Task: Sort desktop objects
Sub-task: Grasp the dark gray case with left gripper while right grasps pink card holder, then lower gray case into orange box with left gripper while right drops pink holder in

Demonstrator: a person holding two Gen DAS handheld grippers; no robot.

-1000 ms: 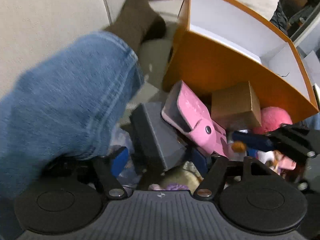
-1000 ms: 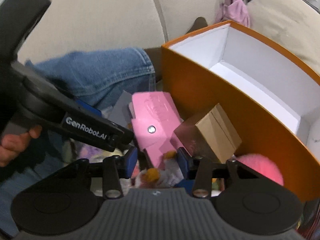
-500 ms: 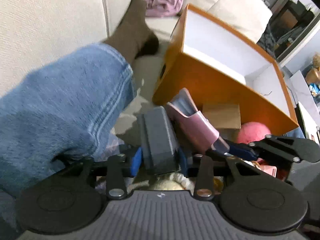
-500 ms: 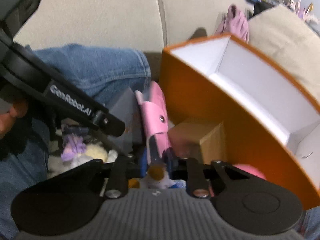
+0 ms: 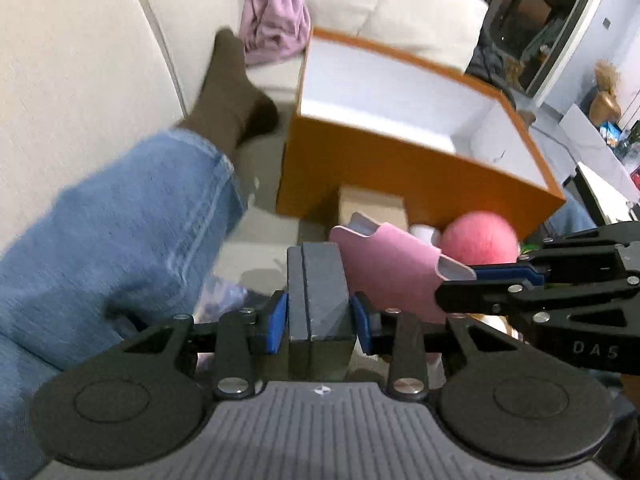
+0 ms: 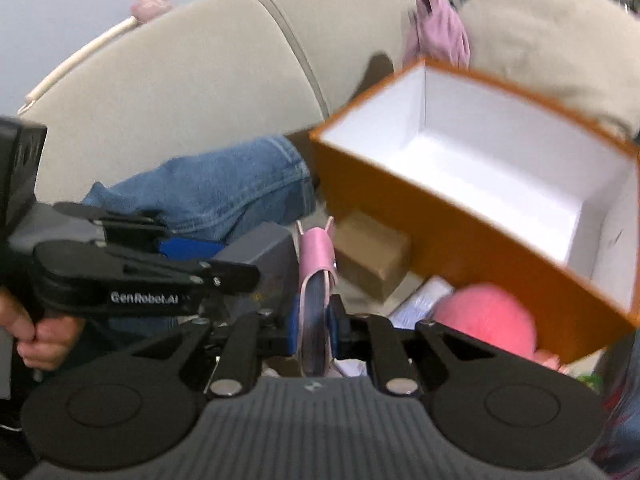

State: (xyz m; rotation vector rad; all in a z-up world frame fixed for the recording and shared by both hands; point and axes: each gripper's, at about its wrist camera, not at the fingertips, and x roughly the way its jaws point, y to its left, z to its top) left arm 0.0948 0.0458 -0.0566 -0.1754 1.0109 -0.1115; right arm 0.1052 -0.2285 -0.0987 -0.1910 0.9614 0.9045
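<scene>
My left gripper (image 5: 320,316) is shut on a dark grey box (image 5: 320,280), blue pads pressing both its sides, and holds it off the pile. Right beside it, my right gripper (image 6: 314,320) is shut on a pink snap case (image 6: 316,248), gripped edge-on at its lower end. In the left wrist view the pink case (image 5: 384,264) leans against the grey box, with the right gripper (image 5: 476,284) coming in from the right. The right wrist view shows the grey box (image 6: 264,252) in the left gripper (image 6: 224,260). An open orange box (image 5: 360,168) with a white, empty inside stands just behind.
A small cardboard box (image 6: 372,256) and a pink fluffy ball (image 6: 488,320) lie against the orange box's (image 6: 400,208) wall. A person's leg in jeans (image 5: 120,220) with a brown sock (image 5: 228,92) stretches along the left. A pink cloth (image 5: 276,28) lies on the beige sofa (image 5: 80,60).
Both grippers went from open to shut, left on the grey box, right on the pink case, and both rose with their loads. The pink case turned from flat to edge-on.
</scene>
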